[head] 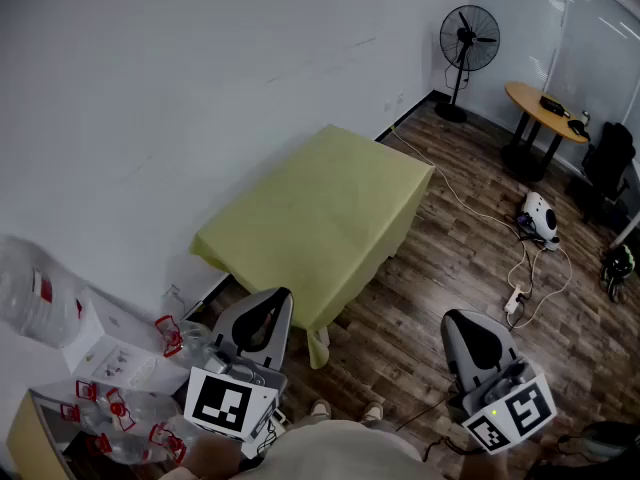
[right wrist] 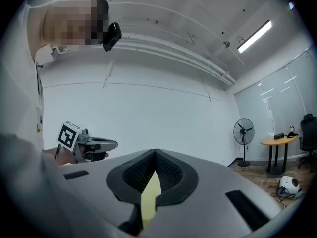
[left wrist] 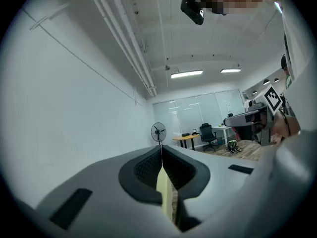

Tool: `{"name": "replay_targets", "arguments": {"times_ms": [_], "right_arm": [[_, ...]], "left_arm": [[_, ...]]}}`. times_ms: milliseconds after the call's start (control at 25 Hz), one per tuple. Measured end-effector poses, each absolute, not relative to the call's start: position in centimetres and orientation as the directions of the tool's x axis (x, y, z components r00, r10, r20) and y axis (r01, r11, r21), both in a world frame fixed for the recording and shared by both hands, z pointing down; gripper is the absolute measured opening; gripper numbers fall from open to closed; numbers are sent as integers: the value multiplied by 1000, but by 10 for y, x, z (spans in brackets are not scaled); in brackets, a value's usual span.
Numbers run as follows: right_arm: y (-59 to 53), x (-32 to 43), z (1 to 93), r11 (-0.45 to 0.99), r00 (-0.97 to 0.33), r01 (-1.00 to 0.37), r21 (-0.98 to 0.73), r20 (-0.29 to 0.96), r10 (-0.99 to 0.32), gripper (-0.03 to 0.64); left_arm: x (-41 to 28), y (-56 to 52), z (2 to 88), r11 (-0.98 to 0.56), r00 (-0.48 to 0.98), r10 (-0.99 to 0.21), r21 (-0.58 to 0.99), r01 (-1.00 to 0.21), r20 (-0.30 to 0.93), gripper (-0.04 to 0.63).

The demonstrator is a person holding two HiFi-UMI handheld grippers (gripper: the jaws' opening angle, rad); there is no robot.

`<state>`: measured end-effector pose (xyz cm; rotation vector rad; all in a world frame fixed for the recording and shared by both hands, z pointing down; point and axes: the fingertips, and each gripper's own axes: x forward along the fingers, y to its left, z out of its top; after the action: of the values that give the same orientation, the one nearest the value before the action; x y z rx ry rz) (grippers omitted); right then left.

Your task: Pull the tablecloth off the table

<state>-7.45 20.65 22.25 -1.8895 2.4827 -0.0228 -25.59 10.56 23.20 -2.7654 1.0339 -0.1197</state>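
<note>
A yellow-green tablecloth [head: 320, 213] covers a small table against the white wall, and its near corner hangs down toward the floor. My left gripper [head: 283, 294] is held close to my body, just short of that near corner, jaws shut on nothing. My right gripper [head: 456, 317] hangs over the wood floor to the right of the table, also shut and empty. In the left gripper view the left gripper [left wrist: 161, 148] has its pads pressed together, with a sliver of the yellow cloth [left wrist: 164, 192] showing behind them. The right gripper [right wrist: 155, 153] looks the same in its own view.
A standing fan [head: 468, 38] and a round wooden table [head: 545, 108] are at the far right, with a black chair [head: 610, 158] beside them. A white cable and power strip [head: 515, 299] lie on the floor. Several empty water bottles [head: 120, 413] are piled at my left.
</note>
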Motion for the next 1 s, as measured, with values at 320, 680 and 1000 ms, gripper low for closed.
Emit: {"name": "replay_targets", "arguments": {"times_ms": [320,680,1000], "right_arm": [[209,-60,227,276,-276,-960,-44,-15,-961,28],[218,-30,228,255,-254,-966,-46,-24,-967,28],[229,11,229,233,-227,-969,-83,-75,-971,293]], "left_arm": [[-239,110,239,-742,752,-658,-193,-642,31,20],[-213,119,239,-730,738,-675,-165,-663,16,20],[-194,125,242,-654,659,-752,-99,-750,-29,190]]}}
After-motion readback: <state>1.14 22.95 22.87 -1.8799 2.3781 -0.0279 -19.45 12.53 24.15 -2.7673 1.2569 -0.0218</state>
